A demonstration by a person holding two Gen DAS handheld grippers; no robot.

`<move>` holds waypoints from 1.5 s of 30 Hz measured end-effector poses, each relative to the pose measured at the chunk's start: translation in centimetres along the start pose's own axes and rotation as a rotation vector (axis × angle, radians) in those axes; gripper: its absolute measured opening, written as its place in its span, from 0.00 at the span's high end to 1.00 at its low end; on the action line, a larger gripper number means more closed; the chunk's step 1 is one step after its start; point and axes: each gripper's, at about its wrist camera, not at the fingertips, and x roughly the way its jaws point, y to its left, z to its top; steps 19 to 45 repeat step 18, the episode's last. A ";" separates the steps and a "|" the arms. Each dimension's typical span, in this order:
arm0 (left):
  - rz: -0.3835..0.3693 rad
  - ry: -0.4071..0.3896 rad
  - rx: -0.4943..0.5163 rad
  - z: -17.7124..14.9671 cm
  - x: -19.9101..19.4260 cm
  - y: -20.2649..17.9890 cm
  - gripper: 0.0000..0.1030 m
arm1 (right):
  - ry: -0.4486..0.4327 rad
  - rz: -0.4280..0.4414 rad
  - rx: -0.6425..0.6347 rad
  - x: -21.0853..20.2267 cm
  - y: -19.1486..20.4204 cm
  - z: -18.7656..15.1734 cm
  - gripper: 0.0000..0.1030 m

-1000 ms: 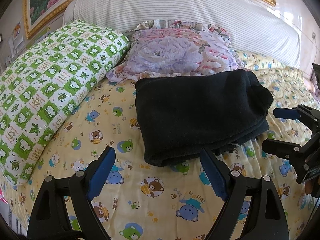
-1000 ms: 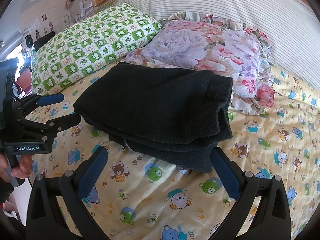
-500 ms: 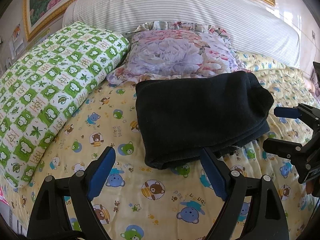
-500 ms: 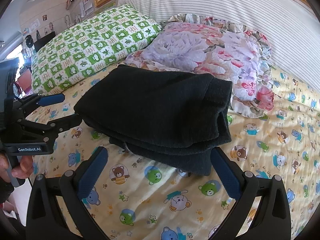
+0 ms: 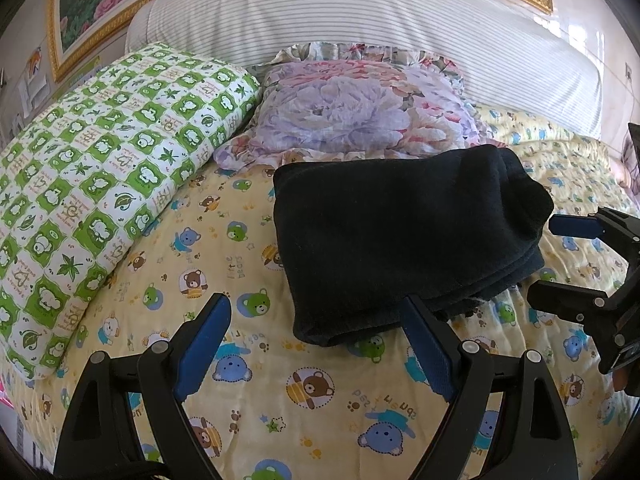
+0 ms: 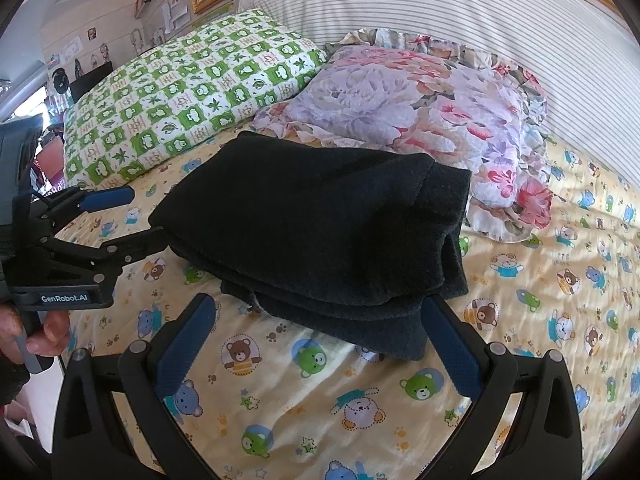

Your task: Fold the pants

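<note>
The black pants lie folded in a thick stack on the yellow bear-print bedsheet; they also show in the right wrist view. My left gripper is open and empty, just in front of the stack's near left edge. My right gripper is open and empty, just in front of the stack's near edge. Each gripper shows in the other's view: the right one at the stack's right side, the left one at its left side, both apart from the cloth.
A green-and-white checked pillow lies at the left and a floral pillow behind the pants. A striped headboard and a gold-framed picture stand behind. A hand holds the left gripper's handle.
Both grippers have drawn back slightly from the pants; the stack sits a little farther and lower in view. The pants have not moved. Both stay open.
</note>
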 end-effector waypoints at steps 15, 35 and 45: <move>0.005 0.000 -0.008 1.1 -0.2 0.1 0.15 | -0.001 -0.004 0.017 0.0 -0.1 0.0 0.01; 0.008 0.002 0.001 1.2 -0.2 -0.4 0.15 | -0.008 -0.006 0.029 -0.5 -0.3 -0.2 0.01; 0.008 0.002 0.001 1.2 -0.2 -0.4 0.15 | -0.008 -0.006 0.029 -0.5 -0.3 -0.2 0.01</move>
